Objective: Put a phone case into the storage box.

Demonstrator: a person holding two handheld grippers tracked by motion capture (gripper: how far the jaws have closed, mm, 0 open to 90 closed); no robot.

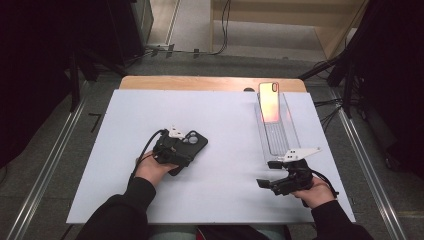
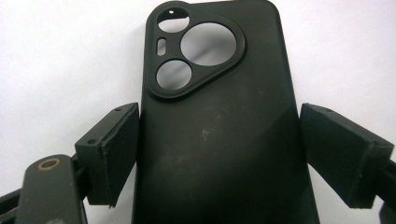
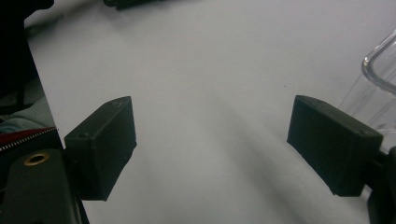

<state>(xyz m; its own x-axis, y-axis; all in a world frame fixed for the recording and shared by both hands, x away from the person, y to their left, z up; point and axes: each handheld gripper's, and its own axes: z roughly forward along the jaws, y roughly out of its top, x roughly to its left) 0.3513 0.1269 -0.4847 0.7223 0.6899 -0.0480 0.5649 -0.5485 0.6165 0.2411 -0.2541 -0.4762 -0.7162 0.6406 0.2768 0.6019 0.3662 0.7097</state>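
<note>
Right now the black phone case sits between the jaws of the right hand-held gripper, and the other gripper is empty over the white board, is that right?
Not quite: the black phone case sits between the jaws of the left hand-held gripper, as the left gripper view shows. The right hand-held gripper is the empty one over the white board.

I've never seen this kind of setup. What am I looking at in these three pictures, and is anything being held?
A person at a table holds a hand-operated two-jaw gripper in each hand. The high view looks down from above; the other two come from cameras riding on each gripper, looking along its black jaws.

On the white table lies a black phone case, camera cutouts facing up. Farther right sits a clear tray with a reflective phone-shaped item leaning in it.

The left gripper straddles the case, one jaw on each side. One jaw looks to be at the case's edge and a narrow gap shows at the other, so it is not clamped. The right gripper is open over bare table beside the tray, holding nothing.
</note>
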